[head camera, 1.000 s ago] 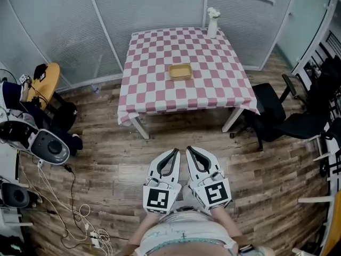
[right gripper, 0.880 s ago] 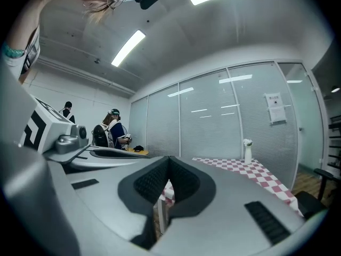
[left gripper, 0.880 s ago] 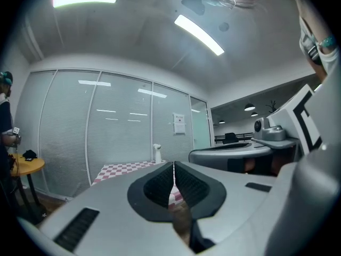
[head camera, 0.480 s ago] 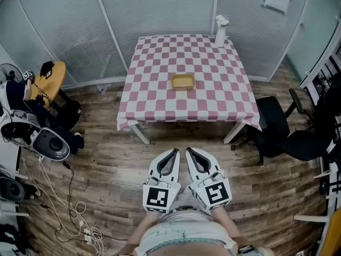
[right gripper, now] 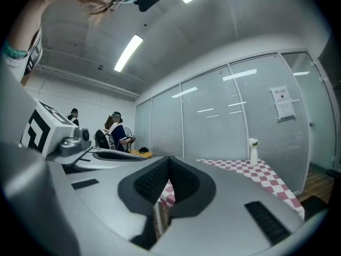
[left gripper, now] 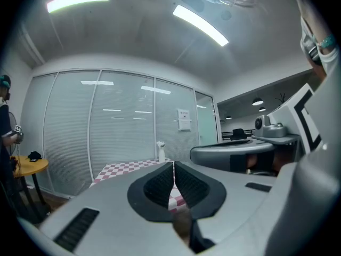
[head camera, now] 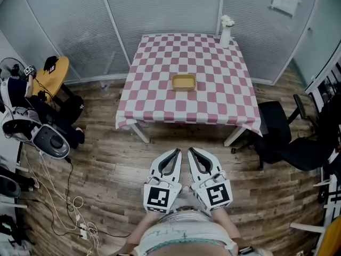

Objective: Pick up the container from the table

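Note:
A small tan container [head camera: 184, 82] sits near the middle of a table with a pink-and-white checked cloth [head camera: 160, 97]. My left gripper [head camera: 175, 152] and right gripper [head camera: 192, 151] are held side by side close to my body, over the wooden floor, well short of the table. Both are shut with nothing between the jaws. In the left gripper view the left gripper [left gripper: 173, 164] points toward the table [left gripper: 125, 167]; in the right gripper view the right gripper [right gripper: 168, 159] does too, with the table [right gripper: 256, 174] to its right. The container is hidden in both gripper views.
A white vase with flowers [head camera: 226, 32] stands at the table's far right corner. A black office chair [head camera: 285, 137] sits right of the table. Equipment, a round yellow stool [head camera: 53, 76] and cables [head camera: 64, 212] crowd the left floor. Glass partitions stand behind. People [right gripper: 114, 132] stand far left in the right gripper view.
The view has shifted slightly, so the table and container sit a bit further right and lower in the picture. Both grippers stay shut in the same place near my body.

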{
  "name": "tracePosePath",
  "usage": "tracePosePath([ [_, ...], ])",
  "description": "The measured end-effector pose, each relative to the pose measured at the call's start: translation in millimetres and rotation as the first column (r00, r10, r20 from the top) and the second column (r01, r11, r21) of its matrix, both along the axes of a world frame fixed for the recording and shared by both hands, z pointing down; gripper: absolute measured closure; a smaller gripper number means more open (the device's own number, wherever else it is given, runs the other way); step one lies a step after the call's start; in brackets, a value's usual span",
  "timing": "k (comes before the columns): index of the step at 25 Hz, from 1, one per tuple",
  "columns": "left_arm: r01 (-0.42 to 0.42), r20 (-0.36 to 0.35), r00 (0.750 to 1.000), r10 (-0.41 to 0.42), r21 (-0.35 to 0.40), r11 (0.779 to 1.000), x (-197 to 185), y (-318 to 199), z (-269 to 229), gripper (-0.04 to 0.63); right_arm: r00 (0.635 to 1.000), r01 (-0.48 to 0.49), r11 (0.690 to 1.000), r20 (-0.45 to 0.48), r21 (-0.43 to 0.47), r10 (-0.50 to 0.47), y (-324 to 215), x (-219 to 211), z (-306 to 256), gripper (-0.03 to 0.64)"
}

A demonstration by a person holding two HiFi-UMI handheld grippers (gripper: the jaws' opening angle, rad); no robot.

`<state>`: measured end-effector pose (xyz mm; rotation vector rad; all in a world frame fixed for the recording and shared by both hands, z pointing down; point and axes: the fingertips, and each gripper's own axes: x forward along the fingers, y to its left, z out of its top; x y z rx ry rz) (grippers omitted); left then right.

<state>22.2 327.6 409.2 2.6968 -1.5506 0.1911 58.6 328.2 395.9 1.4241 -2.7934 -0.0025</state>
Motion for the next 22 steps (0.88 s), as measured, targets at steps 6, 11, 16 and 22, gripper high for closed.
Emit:
tracePosePath([
  [6,-0.003,0.003,1.000,0.003,-0.003,1.000,7.9,-8.0,-0.3,0.577,1.000,0.004,1.000,0.011,-0.006,-0.004,-8.5,5.2,0.2,0.623],
  [11,-0.030,-0.003,1.000,0.030,0.004,1.000,15.5,-21.2,-3.6,0.577,1.000,-0.014,1.000,0.015,-0.011,0.014,-19.7,9.1,0.8,0.623],
  [16,-0.079,-0.003,0.997,0.079,0.020,0.997,21.7,-45.8,-6.6,0.577,0.998,-0.065,0.998,0.007,-0.008,0.065,-39.7,16.3,0.1,0.623],
  [22,-0.133,-0.015,0.991,0.133,0.026,0.991,22.5,-85.6,-5.9,0.577,0.993,-0.119,0.993,-0.007,-0.002,0.119,-77.2,17.5,-0.4,0.623],
])
